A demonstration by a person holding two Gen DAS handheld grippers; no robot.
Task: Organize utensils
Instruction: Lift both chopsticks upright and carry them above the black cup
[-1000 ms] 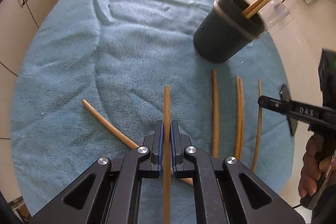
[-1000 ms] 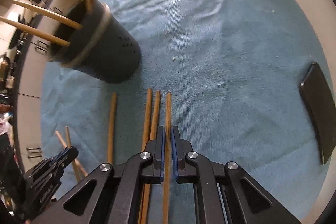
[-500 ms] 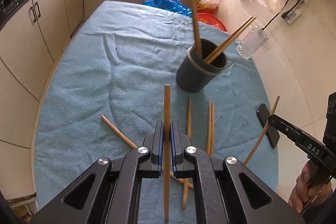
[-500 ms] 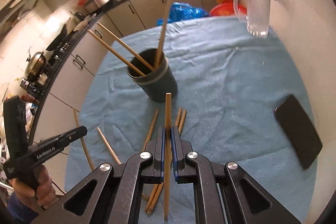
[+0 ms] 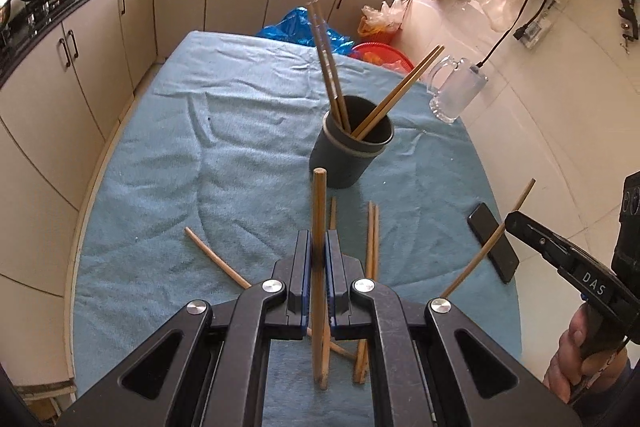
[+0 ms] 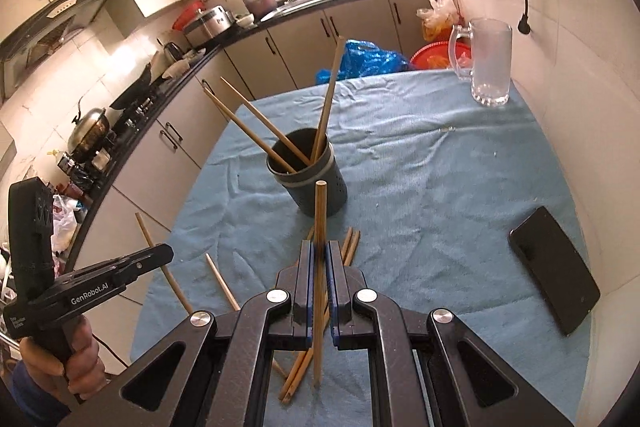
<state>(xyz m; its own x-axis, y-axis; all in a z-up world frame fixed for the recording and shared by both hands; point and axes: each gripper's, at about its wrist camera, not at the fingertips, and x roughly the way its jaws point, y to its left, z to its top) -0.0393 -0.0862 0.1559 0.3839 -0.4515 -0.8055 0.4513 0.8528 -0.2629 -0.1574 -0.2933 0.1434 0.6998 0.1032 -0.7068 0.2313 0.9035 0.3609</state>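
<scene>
Both grippers now higher above blue towel (image 5: 168, 155) than second ago; more kitchen in view. Left gripper (image 5: 319, 259) clamped on one chopstick (image 5: 319, 211), lifted off towel. Right gripper (image 6: 319, 263) clamped on second chopstick (image 6: 319, 219), also lifted. Dark holder (image 5: 348, 155) stands beyond both, four chopsticks already leaning inside. Four loose chopsticks (image 5: 373, 235) lie on towel on near side of holder. Black phone (image 6: 554, 269) right of holder, glass mug (image 6: 490, 67) behind holder. Cabinets (image 5: 100, 39) and window behind.
</scene>
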